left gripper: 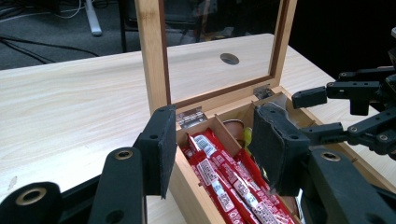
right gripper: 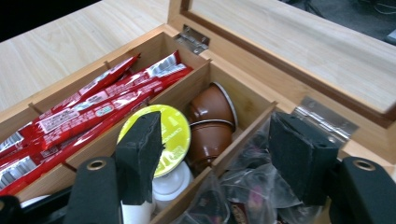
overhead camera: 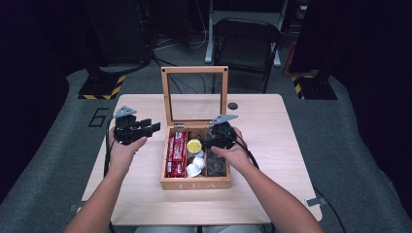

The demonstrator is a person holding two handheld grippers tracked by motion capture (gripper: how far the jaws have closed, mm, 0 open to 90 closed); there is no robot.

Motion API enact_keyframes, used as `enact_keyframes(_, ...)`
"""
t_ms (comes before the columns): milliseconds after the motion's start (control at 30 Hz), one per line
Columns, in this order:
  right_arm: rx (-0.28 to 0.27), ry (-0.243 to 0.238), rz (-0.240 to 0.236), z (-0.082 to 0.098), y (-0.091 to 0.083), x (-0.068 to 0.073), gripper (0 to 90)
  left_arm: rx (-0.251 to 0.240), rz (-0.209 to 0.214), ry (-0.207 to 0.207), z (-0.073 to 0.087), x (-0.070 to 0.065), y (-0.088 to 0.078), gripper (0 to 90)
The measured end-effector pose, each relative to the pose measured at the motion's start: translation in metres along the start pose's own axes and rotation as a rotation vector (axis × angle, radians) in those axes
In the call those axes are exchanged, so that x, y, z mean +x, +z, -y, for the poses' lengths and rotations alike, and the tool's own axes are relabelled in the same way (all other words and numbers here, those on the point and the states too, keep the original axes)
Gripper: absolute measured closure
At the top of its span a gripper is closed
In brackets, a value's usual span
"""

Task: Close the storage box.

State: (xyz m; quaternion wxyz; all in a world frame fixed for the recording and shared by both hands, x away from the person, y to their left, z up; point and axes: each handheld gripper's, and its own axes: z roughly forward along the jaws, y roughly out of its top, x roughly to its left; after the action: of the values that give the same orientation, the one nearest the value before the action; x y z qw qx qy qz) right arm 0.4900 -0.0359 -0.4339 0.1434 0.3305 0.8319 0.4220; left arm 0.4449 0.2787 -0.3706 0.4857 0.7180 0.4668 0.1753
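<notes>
Right hand-held gripper (right gripper: 215, 154) view reveals brown capsules (right gripper: 212, 119) beside yellow-lidded capsule (right gripper: 163, 135).

Looked down and forward from above the person's side onto the light wooden table (overhead camera: 272, 126) in the high view. Rode close behind black jaws in both gripper views, facing the open bamboo tea box (left gripper: 154, 60), shared by all three at frame centre.

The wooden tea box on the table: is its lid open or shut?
Open. The wooden tea box has its glass-paned lid standing upright on its hinges, leaving the red sachets and the yellow-topped capsule inside uncovered.
</notes>
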Motion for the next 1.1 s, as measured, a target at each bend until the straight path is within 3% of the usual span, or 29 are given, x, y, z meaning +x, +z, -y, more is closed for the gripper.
enact_keyframes(400,0.05,-0.075,-0.022,0.001,0.012,0.017,34.2,0.0,-0.003,0.007,-0.001,-0.002,-0.002,49.7)
enact_keyframes(1100,0.105,-0.113,-0.051,0.003,0.032,0.033,30.5,0.01,-0.022,0.018,0.0,-0.001,-0.001,40.0)
